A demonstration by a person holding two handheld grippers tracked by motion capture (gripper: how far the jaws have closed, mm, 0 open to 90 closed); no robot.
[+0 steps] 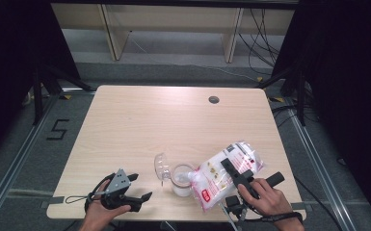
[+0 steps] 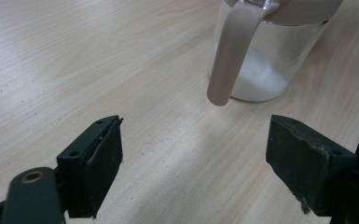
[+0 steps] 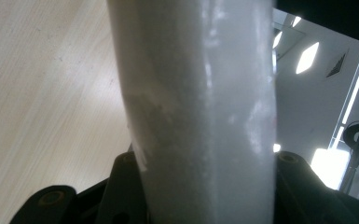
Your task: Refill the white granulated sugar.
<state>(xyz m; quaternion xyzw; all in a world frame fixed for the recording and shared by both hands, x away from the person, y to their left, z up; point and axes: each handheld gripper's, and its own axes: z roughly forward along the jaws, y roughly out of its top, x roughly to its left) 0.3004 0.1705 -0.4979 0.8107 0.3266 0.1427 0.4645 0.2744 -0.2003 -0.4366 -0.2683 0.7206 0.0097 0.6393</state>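
Note:
A clear bag of white granules with a red label hangs tilted over a glass jar, its lower corner at the jar's mouth. My right gripper is shut on the bag, whose white bulk stands between the jaws in the right gripper view. The jar holds a layer of white granules, and its beige-rimmed hinged lid stands open to the left. My left gripper stands open and empty on the table left of the jar, pointing at it, with a beige lid clasp ahead.
The light wooden table has a round cable grommet near its back edge. Black curtains flank both sides, and wooden furniture legs stand beyond the far edge. The jar sits close to the table's front edge.

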